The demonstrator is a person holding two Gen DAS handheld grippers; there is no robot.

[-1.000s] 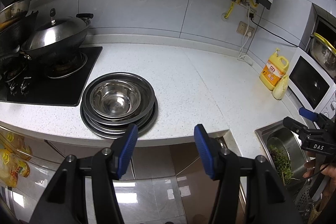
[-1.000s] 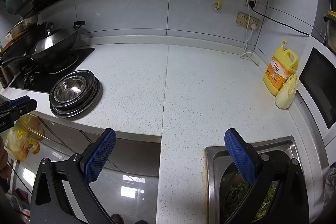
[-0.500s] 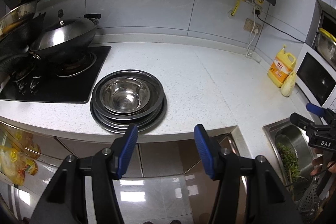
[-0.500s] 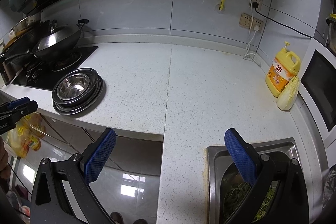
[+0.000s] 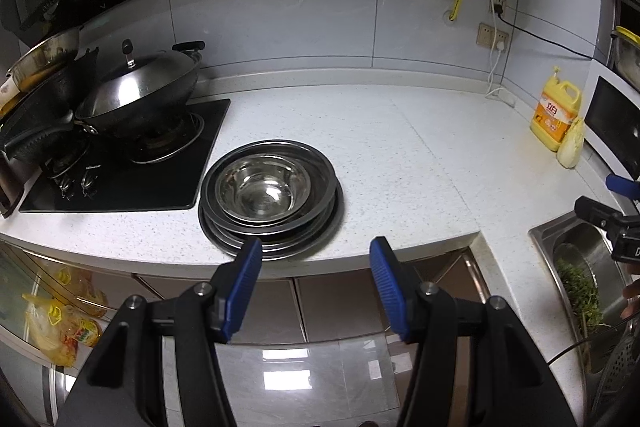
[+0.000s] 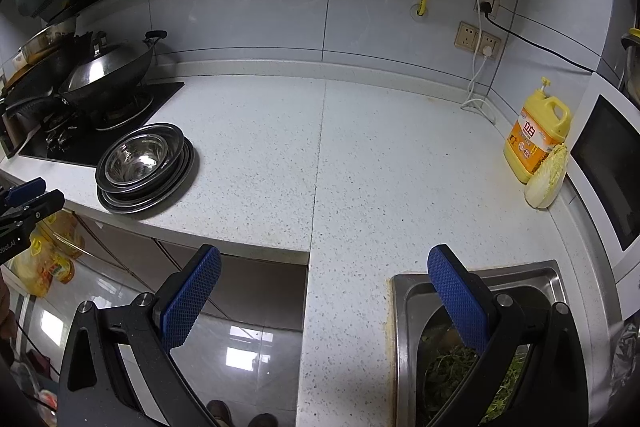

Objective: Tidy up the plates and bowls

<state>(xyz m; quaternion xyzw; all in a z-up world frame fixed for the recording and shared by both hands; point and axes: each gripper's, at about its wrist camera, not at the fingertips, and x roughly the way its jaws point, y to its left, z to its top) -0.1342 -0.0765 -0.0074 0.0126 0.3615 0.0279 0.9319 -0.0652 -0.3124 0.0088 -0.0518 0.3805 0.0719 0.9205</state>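
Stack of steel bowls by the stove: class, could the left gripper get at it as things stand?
Probably yes. The left gripper is open and empty, and nothing lies between it and the stack of bowls near the counter edge.

- A steel bowl (image 5: 264, 189), round and shiny, sits upright and empty on top of the stack, just left of centre in the left wrist view.
- Beneath it lie nested steel plates (image 5: 320, 223), wider and shallow, rims showing as rings.
- The whole stack (image 6: 146, 169) rests on the speckled white counter near its front edge, just beside the black stove.
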